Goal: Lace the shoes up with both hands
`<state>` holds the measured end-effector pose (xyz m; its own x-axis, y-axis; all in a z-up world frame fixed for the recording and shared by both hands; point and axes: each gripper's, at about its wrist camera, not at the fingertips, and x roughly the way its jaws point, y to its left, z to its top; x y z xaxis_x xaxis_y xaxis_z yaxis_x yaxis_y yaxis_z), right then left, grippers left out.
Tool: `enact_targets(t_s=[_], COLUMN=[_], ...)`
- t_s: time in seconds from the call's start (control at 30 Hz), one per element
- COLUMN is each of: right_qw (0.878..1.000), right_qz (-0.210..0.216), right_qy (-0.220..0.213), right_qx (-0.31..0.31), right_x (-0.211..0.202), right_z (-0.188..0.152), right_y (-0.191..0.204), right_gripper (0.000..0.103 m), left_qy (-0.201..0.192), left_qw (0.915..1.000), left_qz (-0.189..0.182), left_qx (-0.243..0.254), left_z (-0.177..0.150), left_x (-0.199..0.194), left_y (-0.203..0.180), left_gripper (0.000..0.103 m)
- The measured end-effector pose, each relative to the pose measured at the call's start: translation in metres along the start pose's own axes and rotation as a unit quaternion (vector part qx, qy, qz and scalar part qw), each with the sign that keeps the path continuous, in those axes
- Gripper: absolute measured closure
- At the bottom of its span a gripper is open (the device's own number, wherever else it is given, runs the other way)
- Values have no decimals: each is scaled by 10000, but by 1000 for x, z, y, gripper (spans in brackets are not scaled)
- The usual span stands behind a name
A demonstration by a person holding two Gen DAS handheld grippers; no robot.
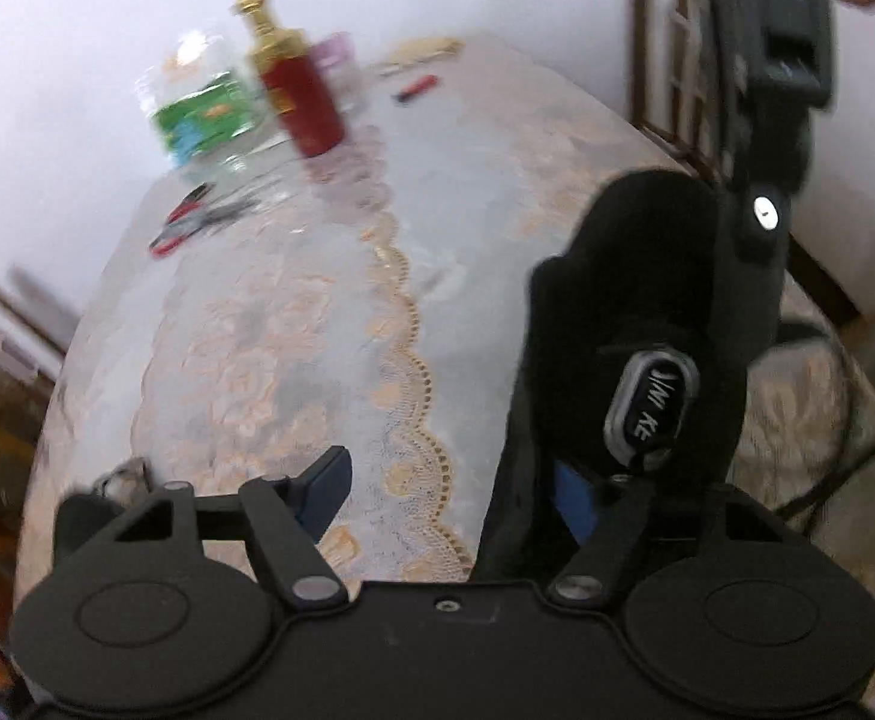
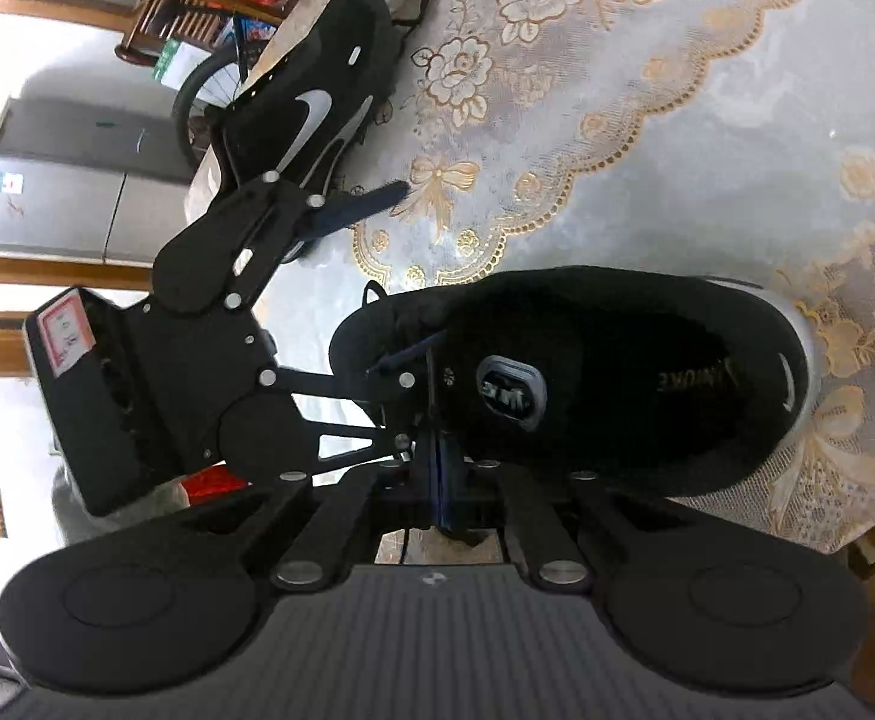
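Note:
A black sneaker (image 2: 617, 372) stands on the lace tablecloth (image 2: 707, 120), its tongue label (image 1: 650, 408) facing up. My right gripper (image 2: 440, 480) is shut just in front of the tongue, and a thin black shoelace (image 2: 429, 408) runs from the shoe into its closed pads. My left gripper (image 1: 455, 480) is open. One blue finger (image 1: 326, 492) hangs over bare cloth; the other (image 1: 572, 504) is half hidden at the shoe's lacing area, with the shoe's side wall between them. A second black sneaker (image 2: 317, 90) lies on its side farther off, laces loose.
At the table's far end stand a red bottle with a gold cap (image 1: 302, 102) and a clear bottle with a green label (image 1: 209, 114), with pens (image 1: 197, 222) nearby. A wooden chair (image 1: 671, 90) stands at the table's edge. A fridge (image 2: 77, 198) and a bicycle wheel (image 2: 209, 90) are beyond.

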<state>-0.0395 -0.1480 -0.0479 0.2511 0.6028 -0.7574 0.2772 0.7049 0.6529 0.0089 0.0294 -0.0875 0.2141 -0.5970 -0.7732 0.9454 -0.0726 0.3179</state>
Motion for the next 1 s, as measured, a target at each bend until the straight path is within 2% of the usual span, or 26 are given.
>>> enact_targets(t_s=[0.03, 0.07, 0.1, 0.13, 0.2, 0.27, 0.37, 0.47, 0.57, 0.63, 0.7, 0.73, 0.87, 1.0], right_qw=[10000, 9999, 9999, 9998, 9996, 9995, 9995, 9995, 9993, 9991, 9987, 9983, 9880, 9782], right_qz=[54, 95, 129, 164, 214, 259, 287, 294, 349, 383, 494, 567, 815, 709], right_qy=[0, -5, -14, -23, -26, -14, 25, 15, -58, -86, 15, 165, 818, 862], right_qx=[40, 76, 111, 146, 156, 152, 131, 90, -74, -178, -140, 4, 1023, 1751], right_x=[-1, -2, -3, -4, -4, -3, -1, -2, -5, -5, 1, 10, 50, 57], right_z=[-1, -1, -2, -2, -3, -3, -5, -6, -3, 4, 16, 22, 36, 35], right_y=[-3, -5, -6, -8, -9, -9, -9, -9, -3, 2, 5, 3, -15, -27], right_gripper=[101, 101, 101, 101, 100, 100, 99, 99, 99, 99, 99, 100, 101, 101], left_qy=[45, 114, 187, 221, 258, 359, 450, 498, 494, 456, 333, 303, 310, 406], left_qw=[10000, 9998, 9991, 9974, 9952, 9867, 9777, 9715, 9721, 9731, 9726, 9704, 9505, 9355], left_qz=[-47, -128, -285, -485, -592, -887, -1045, -1117, -1206, -1104, -835, -673, -131, 128], left_qx=[33, -62, -259, -492, -733, -1314, -1767, -2029, -1949, -1968, -2143, -2298, -3089, -3507], left_z=[1, 1, 1, 1, 1, 1, 0, 0, 3, 1, -9, -15, -43, -65], left_x=[1, 3, 6, 9, 11, 12, 15, 21, 17, 5, -17, -27, -53, -69], left_y=[0, 3, 6, 9, 13, 29, 39, 46, 46, 42, 40, 39, 34, 21], left_gripper=[39, 66, 99, 101, 101, 101, 101, 101, 97, 92, 69, 66, 65, 59])
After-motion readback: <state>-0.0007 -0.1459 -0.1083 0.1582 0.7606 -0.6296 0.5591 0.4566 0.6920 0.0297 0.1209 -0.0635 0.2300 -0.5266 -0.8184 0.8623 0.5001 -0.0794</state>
